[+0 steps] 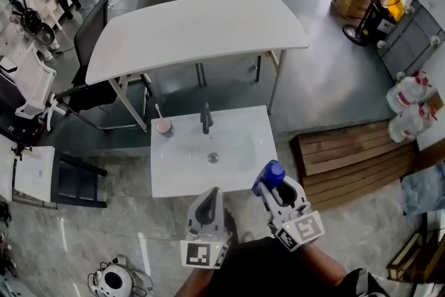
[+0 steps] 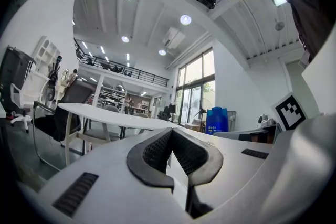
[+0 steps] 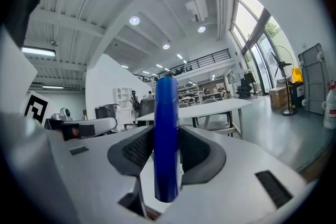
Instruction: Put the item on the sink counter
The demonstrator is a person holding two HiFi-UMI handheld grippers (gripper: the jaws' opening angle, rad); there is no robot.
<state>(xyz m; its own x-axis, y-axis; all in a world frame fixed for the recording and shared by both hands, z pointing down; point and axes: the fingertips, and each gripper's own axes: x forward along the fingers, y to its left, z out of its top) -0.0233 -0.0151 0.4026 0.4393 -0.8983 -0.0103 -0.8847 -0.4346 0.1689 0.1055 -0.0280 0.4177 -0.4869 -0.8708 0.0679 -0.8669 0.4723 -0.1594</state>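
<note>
Open office-workshop hall, white meeting table (image 1: 201, 24), swivel chair (image 1: 90, 42), mezzanine (image 2: 121, 68), tall windows (image 2: 197, 86)

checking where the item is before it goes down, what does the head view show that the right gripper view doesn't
Only the head view: the sink counter below the grippers, with its faucet and a pink cup at its far left corner.
Only the right gripper view: the jaws closed against the sides of the blue bottle, which stands along them.
Both: the blue bottle held in the right gripper, off the counter, and the white table beyond.
</note>
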